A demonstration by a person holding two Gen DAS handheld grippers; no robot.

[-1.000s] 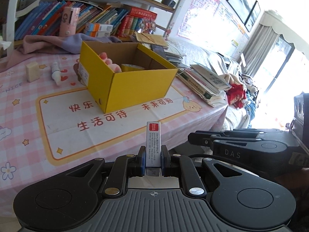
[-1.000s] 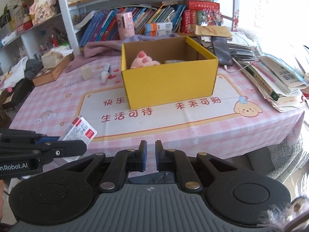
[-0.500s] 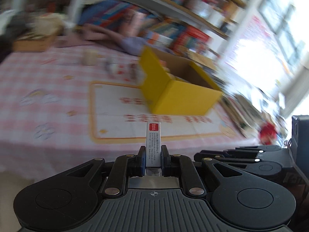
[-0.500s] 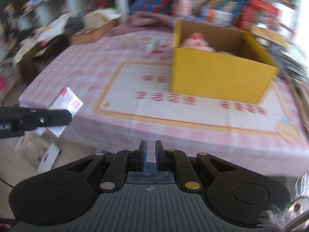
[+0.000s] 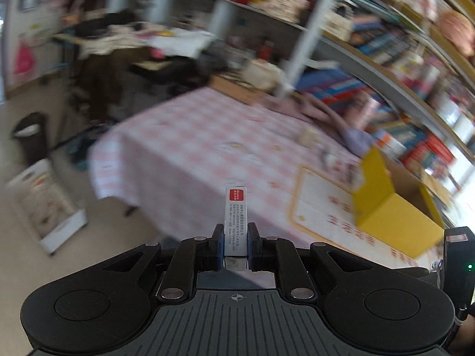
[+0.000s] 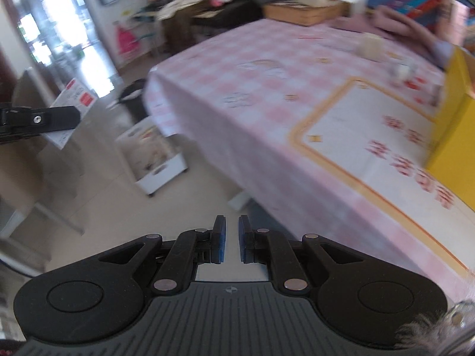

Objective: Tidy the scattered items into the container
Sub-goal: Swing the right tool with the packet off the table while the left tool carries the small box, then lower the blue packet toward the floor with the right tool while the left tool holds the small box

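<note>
Clamping a small white box, the left tongs stay closed; right tongs closed, empty.

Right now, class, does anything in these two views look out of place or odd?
Yes. The left gripper grips a small white box out over the floor, beyond the table edge, with the yellow box far off to the right. The right gripper is shut and empty.

Left claw: tilted downward — pads clamped on a small white box with a red label, which stands upright between them.
Right claw: tilted downward — closed, holding nothing.
</note>
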